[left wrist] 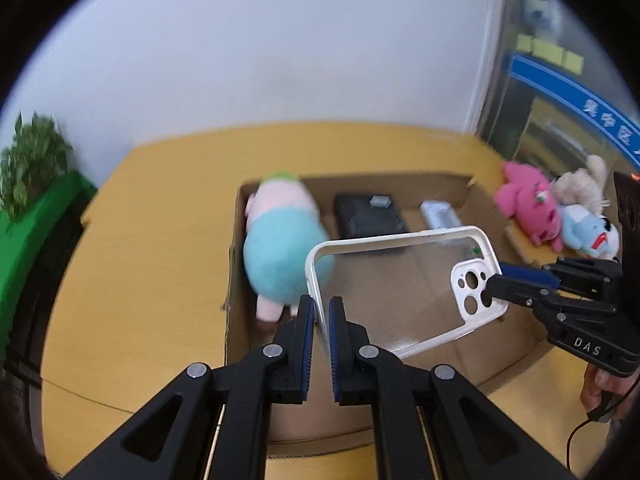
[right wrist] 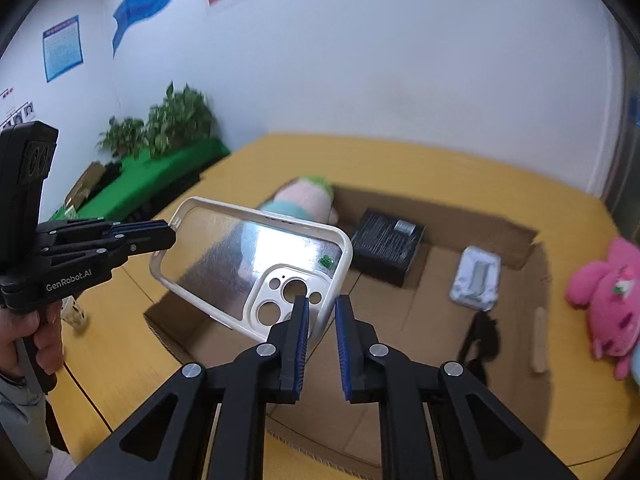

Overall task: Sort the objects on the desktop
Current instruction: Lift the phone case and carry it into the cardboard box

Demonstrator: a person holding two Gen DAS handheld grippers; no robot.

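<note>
A clear phone case with a white rim (left wrist: pixel 404 284) (right wrist: pixel 248 264) hangs in the air above an open cardboard box (left wrist: pixel 436 188) (right wrist: pixel 532 264). My left gripper (left wrist: pixel 322 312) is shut on the case's corner away from the camera cutout; it shows in the right wrist view (right wrist: pixel 170 232) at the case's far end. My right gripper (right wrist: pixel 320 312) is shut on the rim by the camera cutout and shows in the left wrist view (left wrist: pixel 494 278). Inside the box lie a pink and teal plush (left wrist: pixel 280 240) (right wrist: pixel 300 200), a black box (left wrist: pixel 368 216) (right wrist: pixel 386 242) and a small white packet (left wrist: pixel 440 214) (right wrist: pixel 476 278).
The box stands on a yellow table (left wrist: pixel 160 232) (right wrist: pixel 440 168). A pink plush (left wrist: pixel 528 204) (right wrist: pixel 608 296), a blue plush (left wrist: pixel 592 236) and a beige plush (left wrist: pixel 584 184) lie right of the box. A black strap (right wrist: pixel 480 340) lies in the box. Plants (right wrist: pixel 176 120) on a green bench (right wrist: pixel 160 176) stand at left.
</note>
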